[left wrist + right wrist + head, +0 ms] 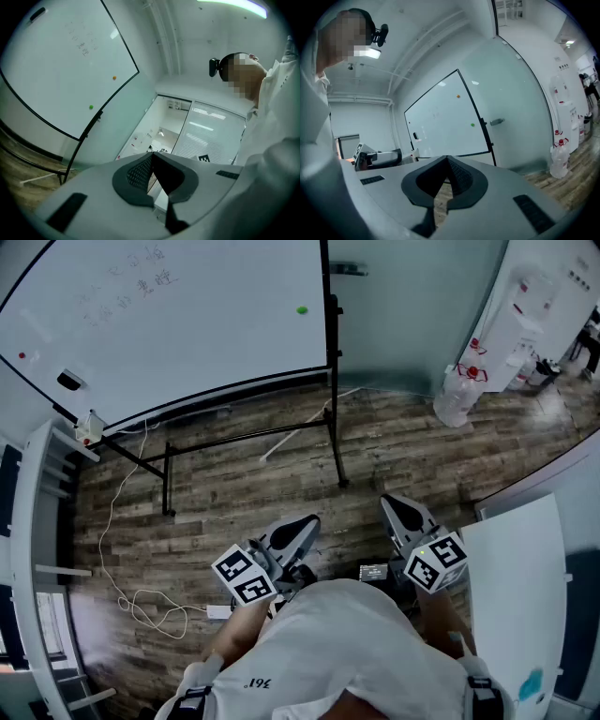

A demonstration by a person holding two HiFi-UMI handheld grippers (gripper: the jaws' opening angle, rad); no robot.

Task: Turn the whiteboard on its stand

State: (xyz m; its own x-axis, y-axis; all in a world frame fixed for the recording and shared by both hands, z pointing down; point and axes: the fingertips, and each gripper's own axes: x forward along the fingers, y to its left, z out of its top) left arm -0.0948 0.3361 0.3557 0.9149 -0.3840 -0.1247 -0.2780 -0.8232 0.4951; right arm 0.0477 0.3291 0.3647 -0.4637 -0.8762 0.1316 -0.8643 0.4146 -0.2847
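We're in an office, a meeting-room corner by the look of it. Upper left of the head view, a big whiteboard [178,315] with faint writing stands on a black stand [335,418]. Behind it runs a frosted glass wall [403,324], and the right gripper view catches a door handle [497,122] on it. Upper right, there's a white water dispenser [525,310], with a large bottle [457,395] on the wood-plank floor [281,484] beside it. A strip light [234,5] glows overhead.

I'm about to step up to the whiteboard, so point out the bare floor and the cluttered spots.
Bare: the wood floor between the stand's right leg and the water jug, and the strip in front of the stand's feet. Crowded: the white cable loops at left, and crossbars run under the whiteboard.
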